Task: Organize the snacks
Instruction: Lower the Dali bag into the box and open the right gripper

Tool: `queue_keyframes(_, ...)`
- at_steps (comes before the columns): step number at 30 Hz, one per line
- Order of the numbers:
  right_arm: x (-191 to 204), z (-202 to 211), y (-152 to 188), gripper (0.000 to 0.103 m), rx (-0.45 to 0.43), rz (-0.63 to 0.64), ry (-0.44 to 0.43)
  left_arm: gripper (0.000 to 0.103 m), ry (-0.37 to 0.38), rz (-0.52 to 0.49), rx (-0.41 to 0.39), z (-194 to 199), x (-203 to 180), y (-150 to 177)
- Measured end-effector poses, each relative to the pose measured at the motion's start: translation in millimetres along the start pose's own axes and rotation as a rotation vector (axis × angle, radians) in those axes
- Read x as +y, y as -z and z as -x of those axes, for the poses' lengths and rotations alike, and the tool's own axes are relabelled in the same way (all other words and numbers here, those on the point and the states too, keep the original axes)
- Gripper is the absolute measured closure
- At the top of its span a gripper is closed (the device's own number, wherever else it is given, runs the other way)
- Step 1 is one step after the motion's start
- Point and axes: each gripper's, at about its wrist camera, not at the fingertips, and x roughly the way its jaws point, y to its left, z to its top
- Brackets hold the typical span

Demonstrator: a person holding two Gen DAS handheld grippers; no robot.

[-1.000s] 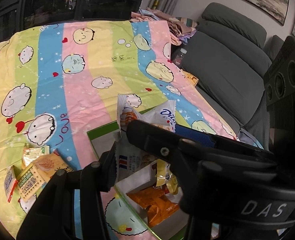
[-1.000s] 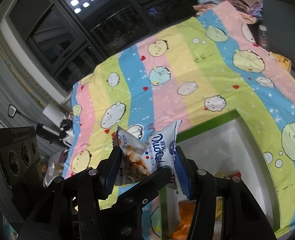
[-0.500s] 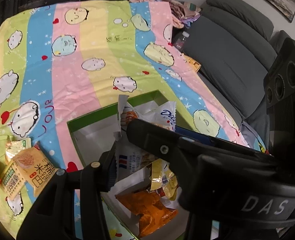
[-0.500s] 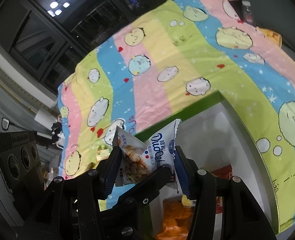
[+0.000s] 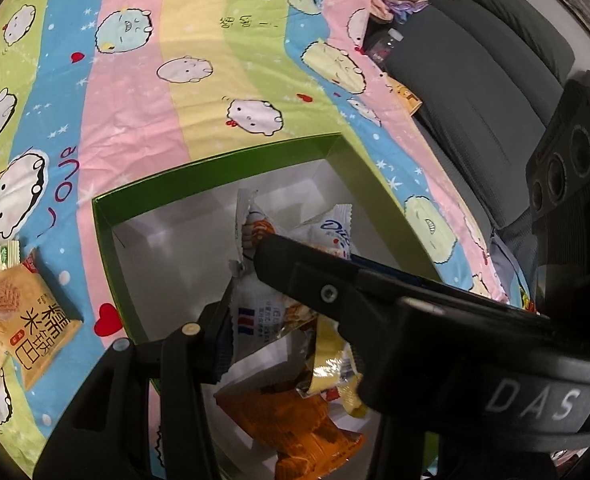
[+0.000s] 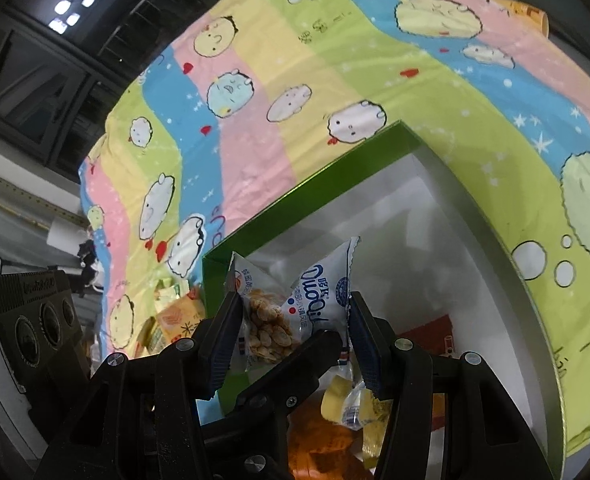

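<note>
A white snack bag (image 5: 255, 320) printed with blue letters and biscuits hangs over the open green box (image 5: 215, 160). In the right wrist view my right gripper (image 6: 295, 320) is shut on the bag (image 6: 315, 300), one pad on each side edge. My left gripper (image 5: 263, 312) grips the same bag from the side. Its left pad presses the bag's edge, and its other finger is hidden behind the right gripper's black body (image 5: 375, 300). Below the bag, an orange packet (image 5: 295, 420) and a yellow packet (image 5: 331, 360) lie in the white-lined box (image 6: 307, 176).
Several loose snack packets (image 5: 35, 320) lie on the striped cartoon cloth (image 5: 155, 80) left of the box, also visible as packets (image 6: 175, 316) in the right wrist view. A grey sofa (image 5: 475, 80) runs along the right, with a bottle (image 5: 383, 42) and folded clothes at its far end.
Both grippers have sunk together with the bag toward the box, which now fills more of each view. The grip on the bag looks the same.
</note>
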Motion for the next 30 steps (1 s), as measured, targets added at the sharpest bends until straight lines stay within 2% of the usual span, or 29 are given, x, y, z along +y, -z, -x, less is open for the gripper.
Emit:
queue_keyframes(6,-6,-9,1,0.048,0.035,-0.016,0.019,0.056,0.016,0.023,0.031,-10,6,1)
queue_keyframes(11,-12,-15,0,0.048,0.049,-0.036,0.01,0.056,-0.018,0.008,0.031,-15,3,1)
queue_keyframes(20,-20,-12,0,0.046,0.055,-0.07,0.03,0.054,-0.012,0.025,0.038,-17,1,1)
queue_keyframes(21,-19,-10,0,0.046,0.046,-0.069,0.045,0.053,-0.013,0.026,0.034,-15,1,1)
queue_keyframes(23,-16,-3,1,0.045,0.016,-0.064,0.089,0.042,-0.017,0.032,0.018,-6,2,2)
queue_keyframes(25,-14,4,1,0.037,-0.016,-0.059,0.102,0.034,-0.017,0.034,-0.017,8,6,3)
queue_keyframes(27,-8,15,2,0.031,-0.054,-0.041,0.093,0.029,-0.018,0.048,-0.051,25,12,4)
queue_keyframes(30,8,26,3,0.031,-0.098,0.001,0.073,0.028,-0.016,0.083,-0.119,61,28,8)
